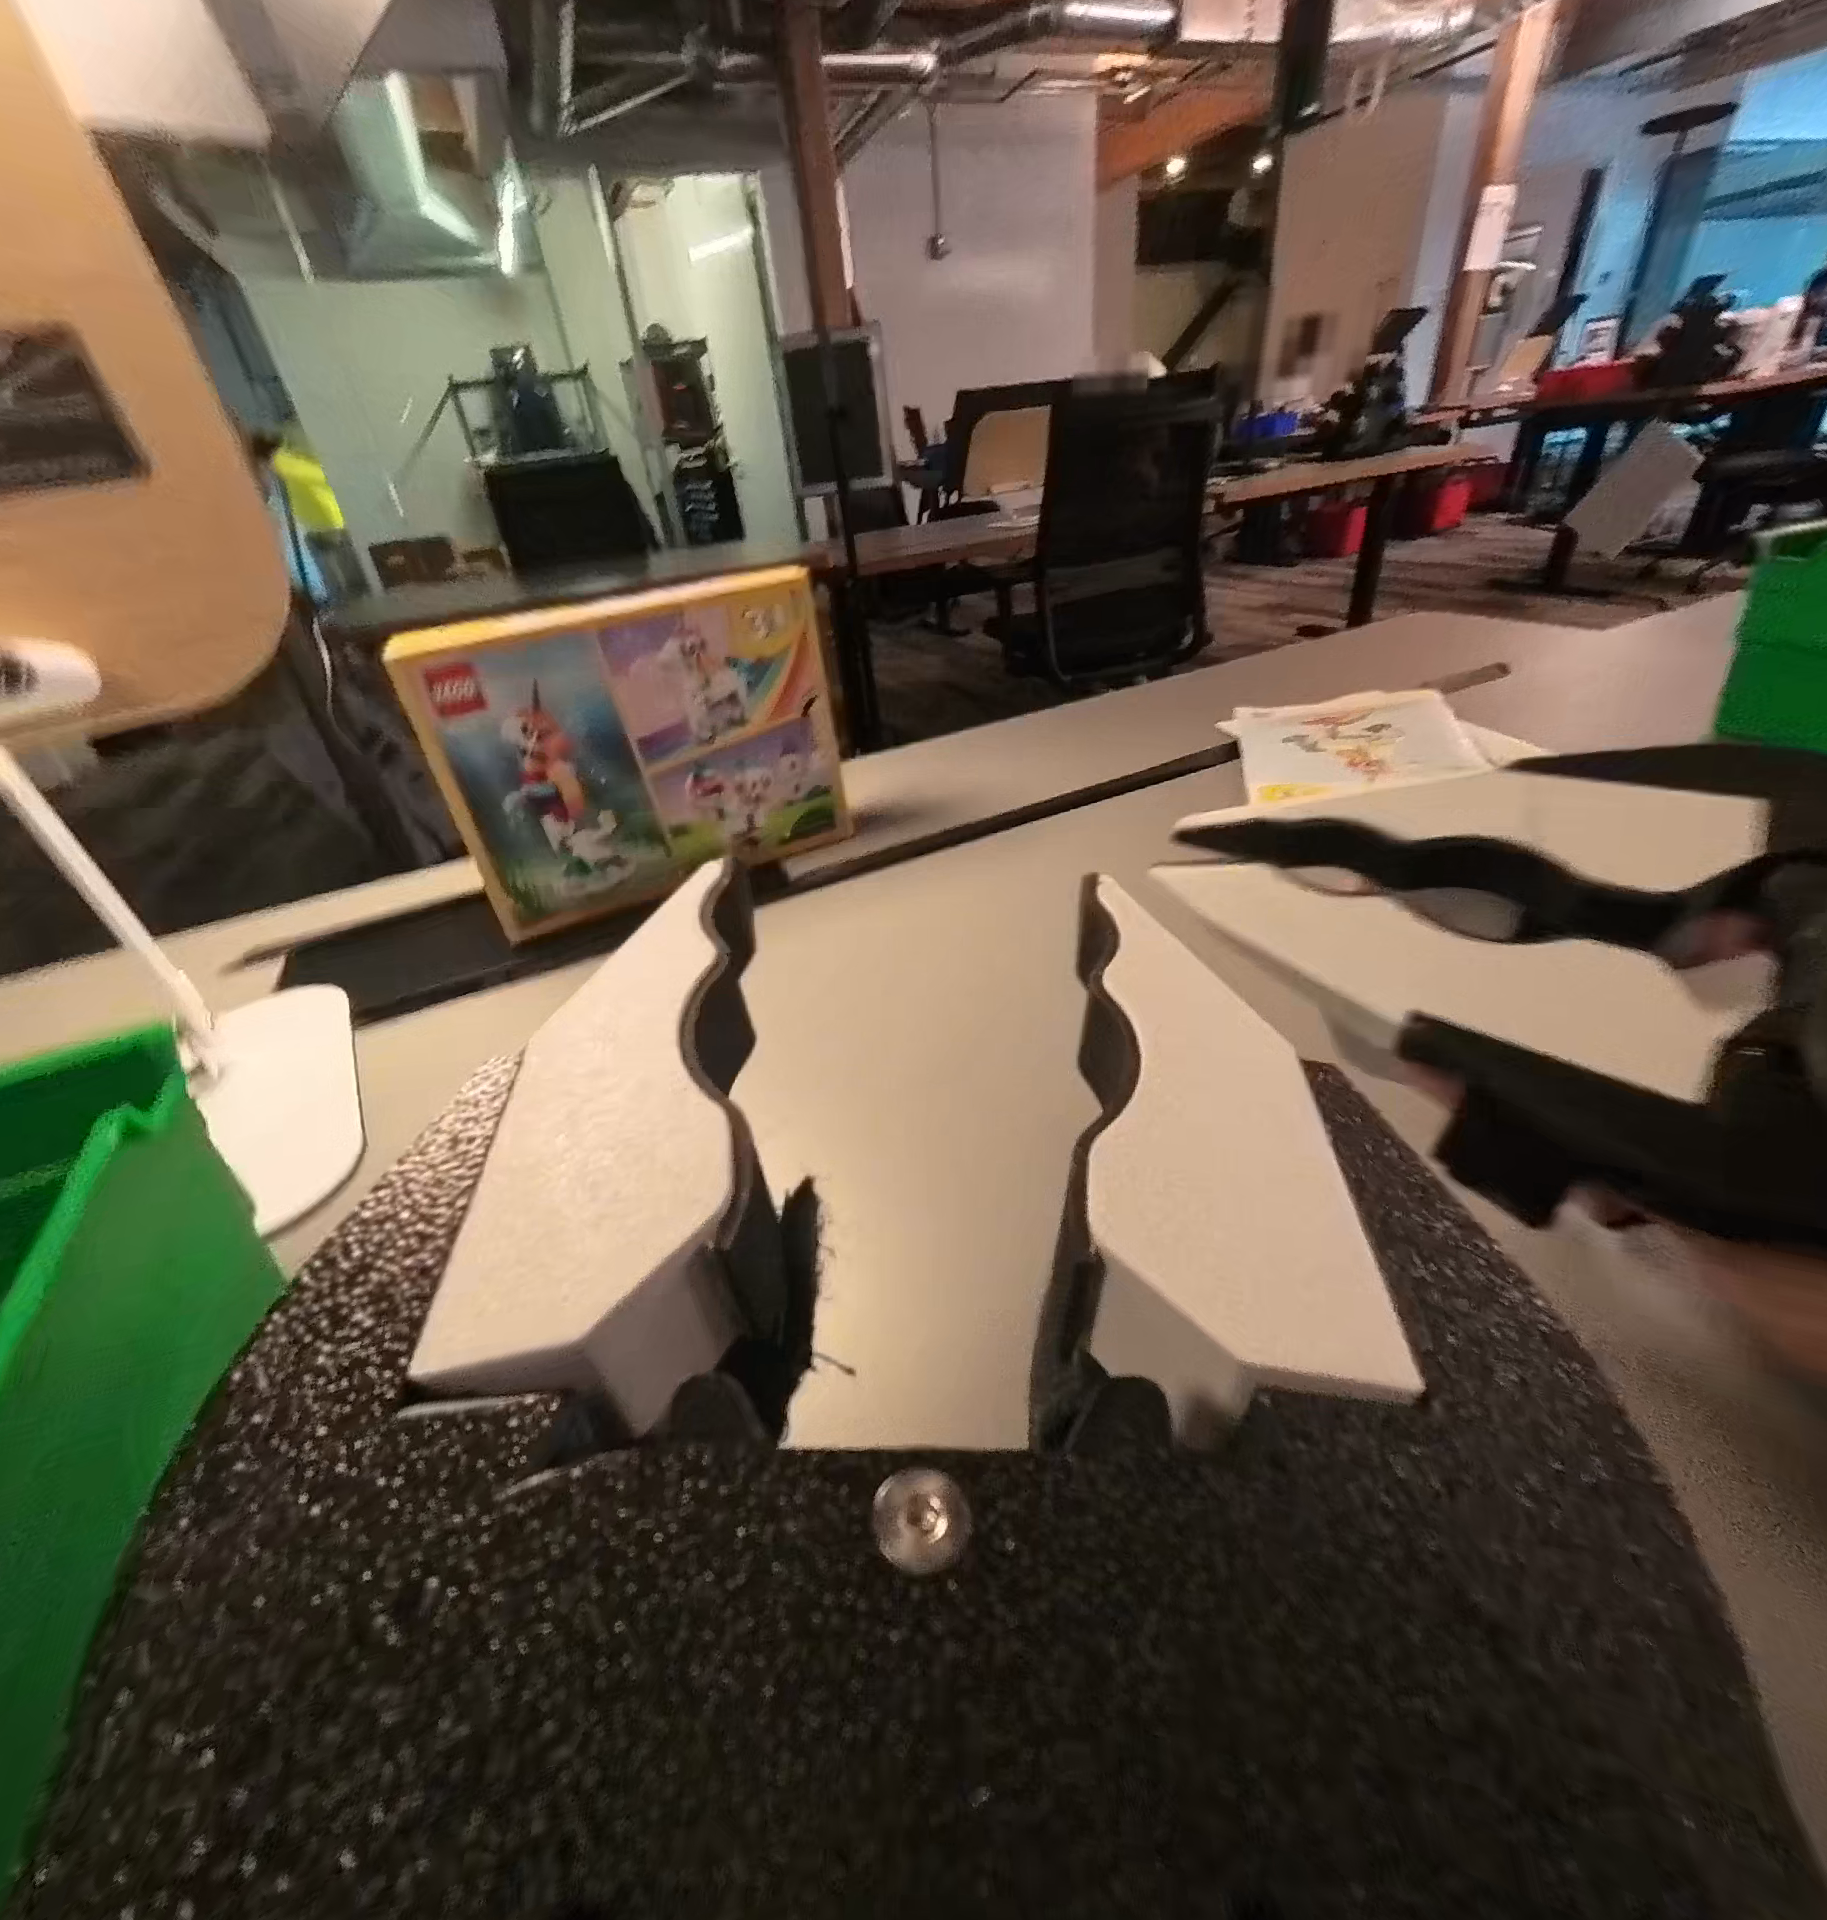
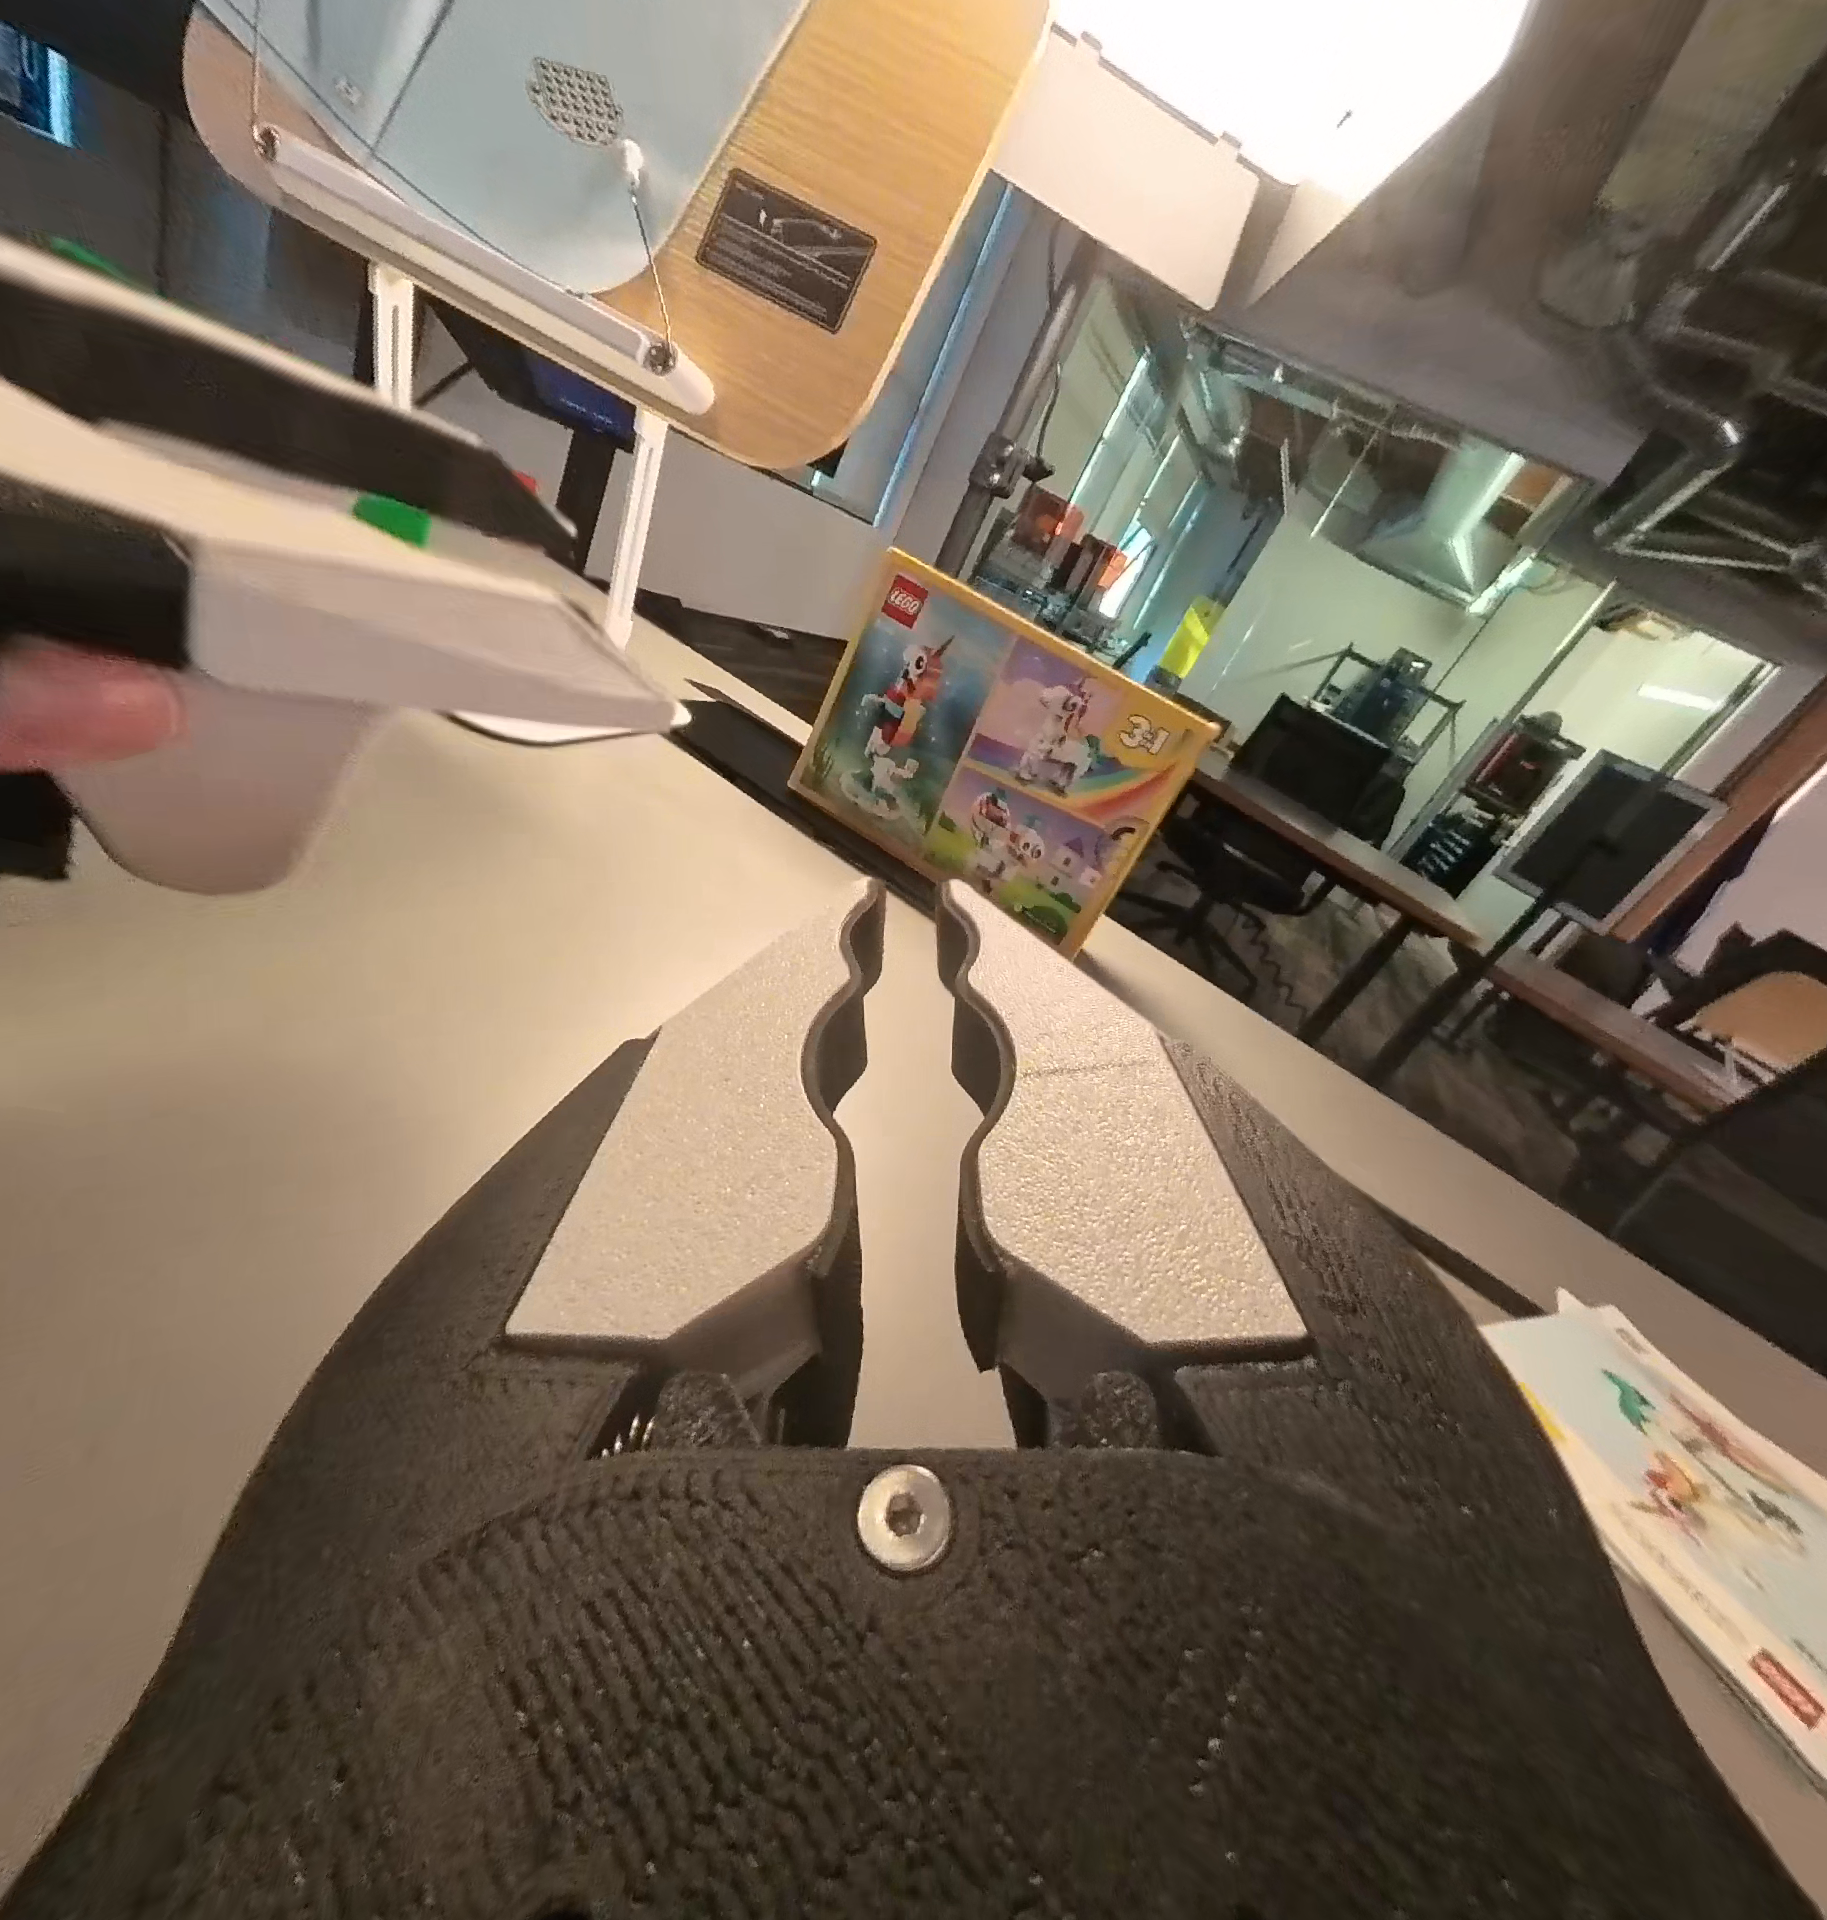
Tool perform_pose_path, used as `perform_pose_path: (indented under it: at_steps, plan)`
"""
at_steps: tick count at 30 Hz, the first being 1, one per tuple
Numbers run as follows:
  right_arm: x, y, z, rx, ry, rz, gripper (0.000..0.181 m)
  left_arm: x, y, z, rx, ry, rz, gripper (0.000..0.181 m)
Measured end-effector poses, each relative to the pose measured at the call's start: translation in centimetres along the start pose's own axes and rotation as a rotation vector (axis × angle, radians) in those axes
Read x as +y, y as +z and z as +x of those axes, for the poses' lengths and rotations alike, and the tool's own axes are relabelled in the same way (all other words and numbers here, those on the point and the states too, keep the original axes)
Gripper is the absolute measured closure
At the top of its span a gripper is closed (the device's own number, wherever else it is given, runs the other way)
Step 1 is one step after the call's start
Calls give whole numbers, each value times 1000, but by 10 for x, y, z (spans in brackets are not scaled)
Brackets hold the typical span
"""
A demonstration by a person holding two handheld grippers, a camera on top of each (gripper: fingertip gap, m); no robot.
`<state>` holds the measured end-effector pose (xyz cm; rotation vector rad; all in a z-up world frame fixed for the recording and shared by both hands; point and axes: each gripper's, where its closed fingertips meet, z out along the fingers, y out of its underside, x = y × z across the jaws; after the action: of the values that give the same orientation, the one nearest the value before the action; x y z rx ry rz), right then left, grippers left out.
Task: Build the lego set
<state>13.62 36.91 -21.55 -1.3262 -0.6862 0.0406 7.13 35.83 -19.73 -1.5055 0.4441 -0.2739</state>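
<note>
The yellow-edged cardboard lego box with unicorn pictures (image 1: 618,758) stands upright at the far edge of the pale grey worktop (image 1: 919,1039), beside a dark slot, and looks unopened as far as these views tell. No loose bricks show on the worktop. A small green block (image 2: 395,516) seems to sit on the left gripper as seen from the right wrist view, though whether it is a brick I cannot tell.

The left gripper (image 1: 914,894) has its white wavy-edged fingers spread wide with nothing between them. The right gripper (image 2: 911,899) has its fingers nearly closed, a narrow gap remaining, also empty.

The main risk, in my judgement, is tipping the box: it stands tall and narrow near the edge, so a push from one side could knock it off the back (a squeeze from both sides would be safer). The two grippers are near each other and could collide on a shared approach.

Around them: a white desk lamp base (image 1: 285,1101) and a green plastic bin (image 1: 67,1299) to the left, another green bin (image 1: 1813,634) to the right, and a paper instruction booklet (image 2: 1709,1538) lying flat beside the right gripper. Nothing lies between the fingers and the box.
</note>
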Motion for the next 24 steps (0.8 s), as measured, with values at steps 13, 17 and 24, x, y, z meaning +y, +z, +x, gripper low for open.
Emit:
perform_pose_path:
  at_steps: [13, 17, 24]
  plan:
    - [2, -6, 10, 10, 83, 19, 173, -99, -142, -24, 127, 12, -62, 115]
    - [1, -5, 10, 5, 92, 25, 173, -72, -175, -139, -66, 47, -383, 124]
    - [0, -4, 4, -16, 74, 31, 174, 16, -207, -133, 510, 156, -866, 142]
